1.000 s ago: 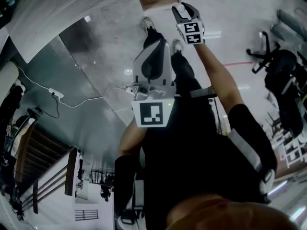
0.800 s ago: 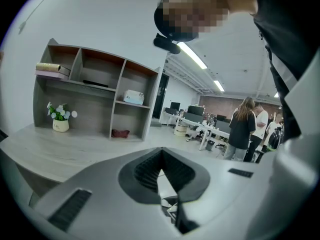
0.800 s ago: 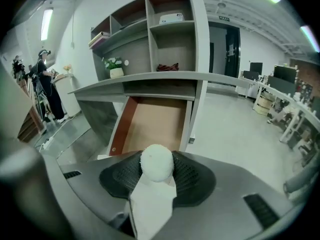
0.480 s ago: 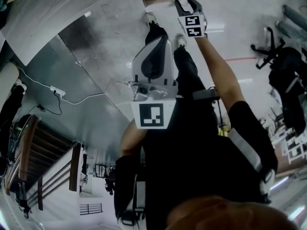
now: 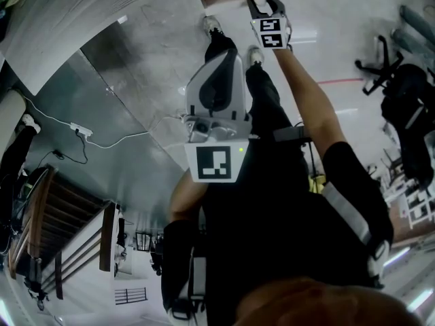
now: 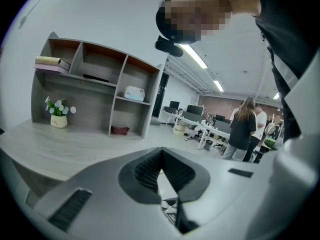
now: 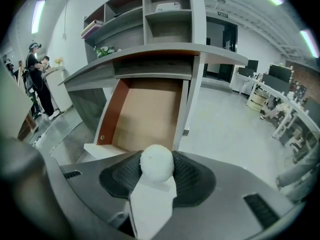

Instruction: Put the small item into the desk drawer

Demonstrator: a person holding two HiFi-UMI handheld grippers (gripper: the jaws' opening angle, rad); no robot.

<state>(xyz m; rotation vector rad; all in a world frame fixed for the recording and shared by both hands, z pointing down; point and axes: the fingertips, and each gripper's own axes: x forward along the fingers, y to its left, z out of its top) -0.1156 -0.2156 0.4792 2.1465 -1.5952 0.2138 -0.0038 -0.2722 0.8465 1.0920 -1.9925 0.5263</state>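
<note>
Furthest left, the pale grey wood-grain desk (image 6: 75, 144) carries an open grey shelf unit (image 6: 95, 84) with a small white pot of flowers (image 6: 58, 120) beside it. The left gripper (image 6: 161, 155), a grey two-jaw tool with a square-marker cube, is held close in front of the person's body. Its dark ribbed pads (image 6: 145, 166) meet at the tip and nothing is between them.

Further right, the right gripper (image 5: 259, 0) reaches down on an outstretched arm to the pulled-out desk drawer with a brown wooden floor (image 7: 145, 116). Its jaws stand fairly wide (the thing they hold fills the gap) and pinch a small white fuzzy ball (image 7: 157, 163) between the ribbed pads. The ball hangs in the air just before the drawer's pale front edge and is not yet inside the drawer.
</note>
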